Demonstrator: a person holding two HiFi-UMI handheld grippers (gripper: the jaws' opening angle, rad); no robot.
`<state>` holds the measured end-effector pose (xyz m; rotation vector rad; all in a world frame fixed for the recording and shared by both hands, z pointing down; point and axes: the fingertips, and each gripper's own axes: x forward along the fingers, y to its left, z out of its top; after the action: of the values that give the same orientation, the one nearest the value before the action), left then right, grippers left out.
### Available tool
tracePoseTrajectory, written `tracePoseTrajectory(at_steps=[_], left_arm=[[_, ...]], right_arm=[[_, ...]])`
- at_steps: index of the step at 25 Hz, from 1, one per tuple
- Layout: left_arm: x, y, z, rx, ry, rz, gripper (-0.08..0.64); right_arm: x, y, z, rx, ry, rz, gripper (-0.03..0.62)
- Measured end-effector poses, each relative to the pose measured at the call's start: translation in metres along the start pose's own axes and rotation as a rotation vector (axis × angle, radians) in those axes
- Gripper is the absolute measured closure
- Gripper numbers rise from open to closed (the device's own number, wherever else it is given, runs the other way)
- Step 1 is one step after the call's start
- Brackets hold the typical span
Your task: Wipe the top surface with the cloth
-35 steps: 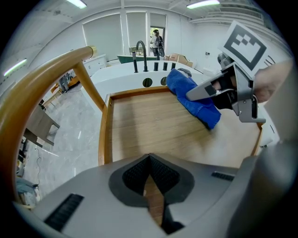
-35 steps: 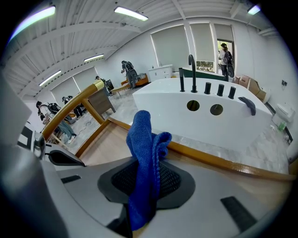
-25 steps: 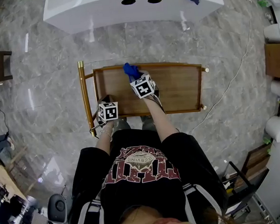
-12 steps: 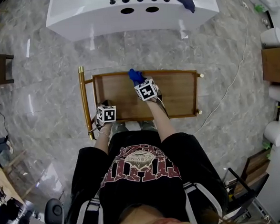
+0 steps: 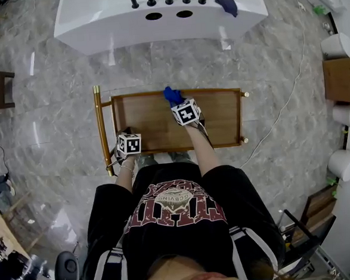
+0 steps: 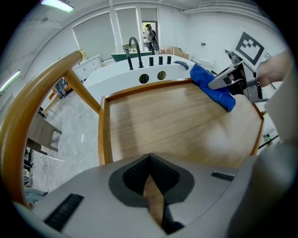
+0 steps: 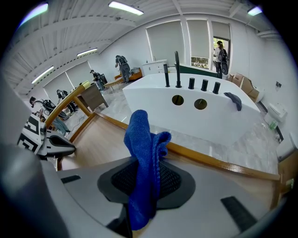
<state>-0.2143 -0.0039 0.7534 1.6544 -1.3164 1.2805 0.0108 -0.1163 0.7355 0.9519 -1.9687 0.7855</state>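
Only illegible shirt lettering (image 5: 175,207).

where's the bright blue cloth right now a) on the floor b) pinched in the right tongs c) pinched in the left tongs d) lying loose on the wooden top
b: the right gripper view shows the bright blue cloth pinched between the right tongs above the wooden cart top.

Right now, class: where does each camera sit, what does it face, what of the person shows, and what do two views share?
Head view: on the head, facing steeply down at the cart; shirt, arms, left gripper, right gripper.
Left gripper view: on the left gripper, facing across the cart toward the white counter; shut jaws.
Right gripper view: on the right gripper, facing the counter; jaws clamp the blue cloth.
Shared: both gripper views show the counter.
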Motion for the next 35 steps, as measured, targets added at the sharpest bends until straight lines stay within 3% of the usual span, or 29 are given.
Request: tracePoseTrajectory(at_steps=[12,22,30,35], left_arm=[[-0.002,-0.001,-0.002,0.031,0.005,-0.025,0.511],[-0.002,-0.002,0.001,0.004,-0.029,-0.059,0.511],[-0.003,0.002,-0.001,0.02,-0.071,-0.044,0.511],[-0.003,-0.002,0.001,-0.001,-0.061,-0.066,0.511]], right_arm=[[-0.006,-0.01,-0.005,0.01,-0.008,-0.032,0.497],[-0.004,-0.013,-0.006,0.022,-0.026,-0.069,0.497],[-0.002,-0.01,-0.003,0.007,0.008,-0.036,0.497],[-0.003,-0.014,-0.005,0.018,-0.035,-0.059,0.497]])
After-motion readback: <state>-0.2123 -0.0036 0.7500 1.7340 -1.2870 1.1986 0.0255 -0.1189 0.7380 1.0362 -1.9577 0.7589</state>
